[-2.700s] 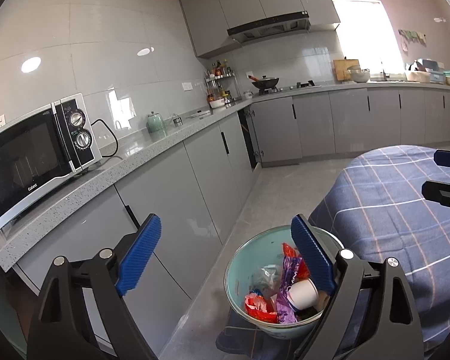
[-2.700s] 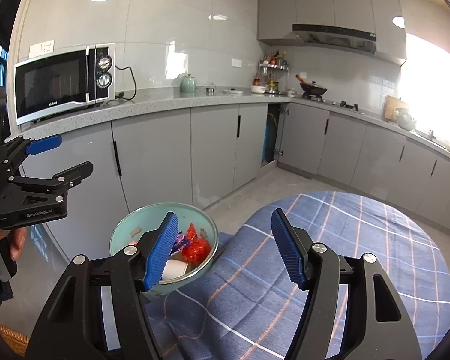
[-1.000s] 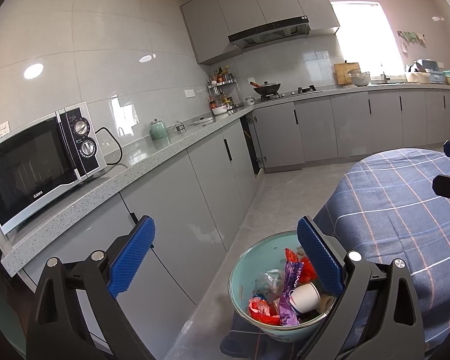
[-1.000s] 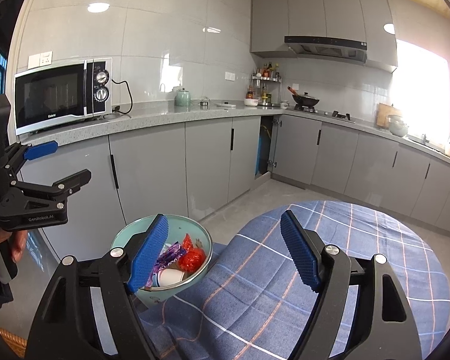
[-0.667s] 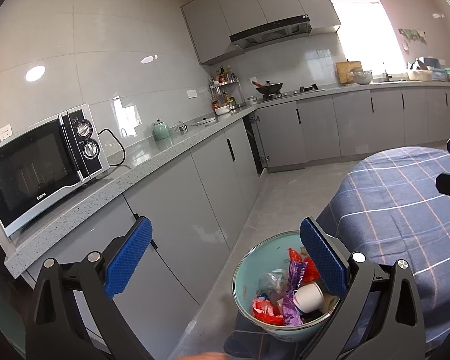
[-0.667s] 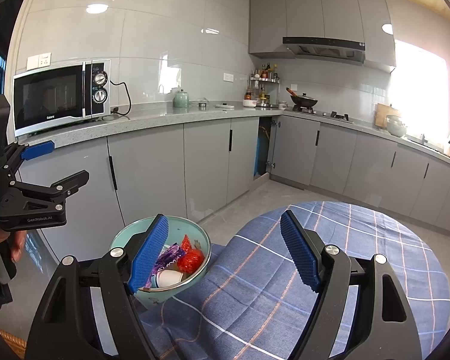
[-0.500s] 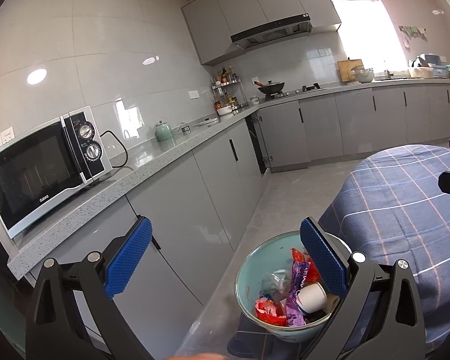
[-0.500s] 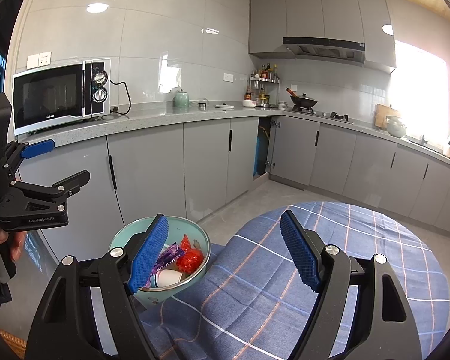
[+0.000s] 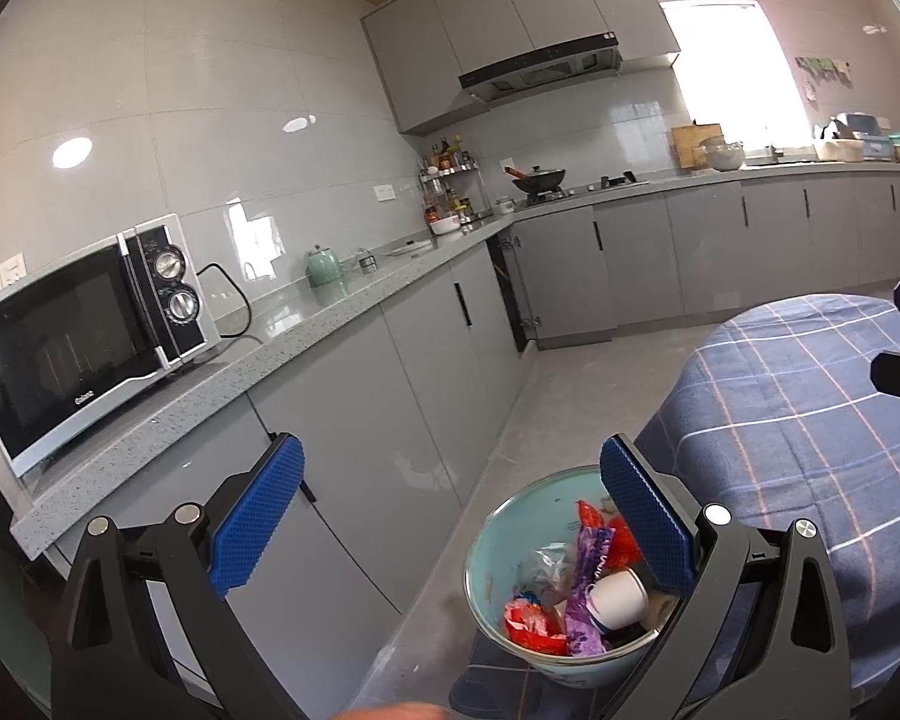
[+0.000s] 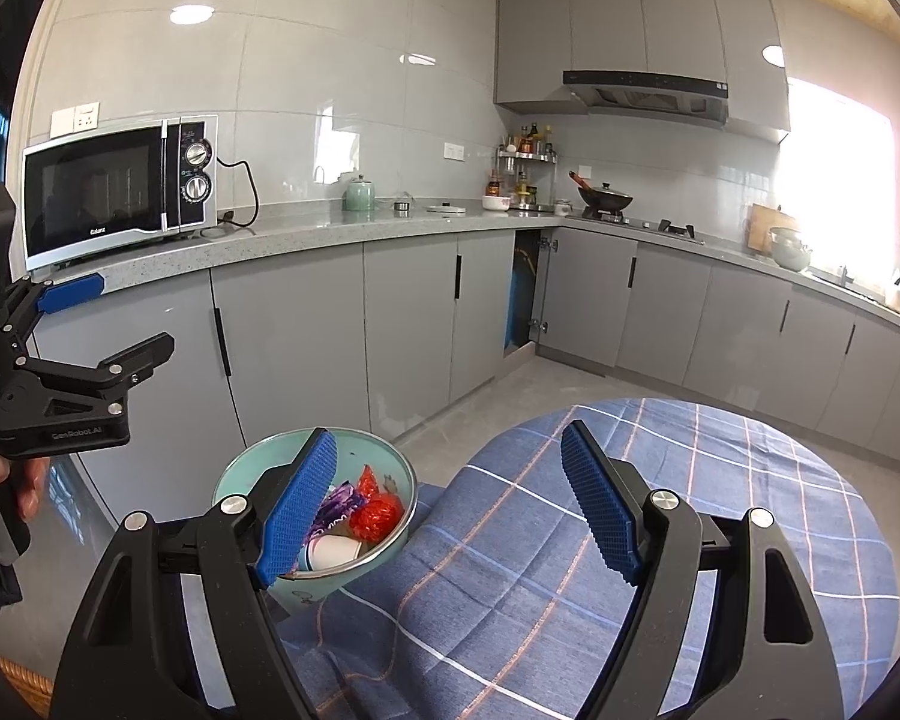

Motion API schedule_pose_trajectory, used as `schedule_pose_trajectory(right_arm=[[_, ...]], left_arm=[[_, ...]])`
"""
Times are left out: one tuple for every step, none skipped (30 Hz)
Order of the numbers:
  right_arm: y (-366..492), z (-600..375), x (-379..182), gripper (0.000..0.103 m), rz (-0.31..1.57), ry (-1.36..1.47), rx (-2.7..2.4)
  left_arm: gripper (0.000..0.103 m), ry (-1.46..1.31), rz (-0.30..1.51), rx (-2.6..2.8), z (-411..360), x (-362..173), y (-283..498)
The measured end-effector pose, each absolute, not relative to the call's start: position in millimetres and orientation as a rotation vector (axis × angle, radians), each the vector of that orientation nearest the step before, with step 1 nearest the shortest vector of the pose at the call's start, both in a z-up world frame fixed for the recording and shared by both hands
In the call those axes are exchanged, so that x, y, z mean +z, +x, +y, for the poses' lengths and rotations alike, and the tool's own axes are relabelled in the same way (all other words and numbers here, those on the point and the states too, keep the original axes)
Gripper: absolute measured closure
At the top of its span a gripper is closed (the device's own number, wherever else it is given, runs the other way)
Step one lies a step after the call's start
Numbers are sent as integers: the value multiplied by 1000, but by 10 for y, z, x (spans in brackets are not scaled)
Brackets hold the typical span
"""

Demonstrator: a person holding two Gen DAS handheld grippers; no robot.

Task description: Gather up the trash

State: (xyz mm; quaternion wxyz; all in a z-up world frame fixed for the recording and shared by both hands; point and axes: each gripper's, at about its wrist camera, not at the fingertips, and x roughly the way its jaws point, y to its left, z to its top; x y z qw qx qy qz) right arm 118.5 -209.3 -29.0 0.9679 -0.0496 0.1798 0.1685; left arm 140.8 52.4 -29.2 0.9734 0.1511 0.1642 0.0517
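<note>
- Holding both tools up with jaws spread wide and empty: my left gripper (image 9: 450, 519) and right gripper (image 10: 450, 504) have barely shifted over the last few seconds, only a slight drift.
- Nothing new has gone into the teal trash bowl (image 9: 492, 546), lower centre of frame; its wrappers and paper cup (image 9: 621, 597) look unchanged, so collecting seems finished.
- The checked tablecloth (image 10: 720, 516) shows no litter, though its near edge is hidden behind my fingers.
</note>
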Motion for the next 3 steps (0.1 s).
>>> schedule_pose_trajectory(right_arm=[[1188, -2093, -293, 26, 365, -101, 338], [1195, -2101, -300, 26, 367, -100, 336], [1199, -2102, -304, 26, 369, -100, 335]], left_arm=[[6, 304, 330, 105, 523, -294, 1409], [6, 301, 331, 101, 519, -299, 1413], [6, 301, 333, 98, 516, -300, 1415]])
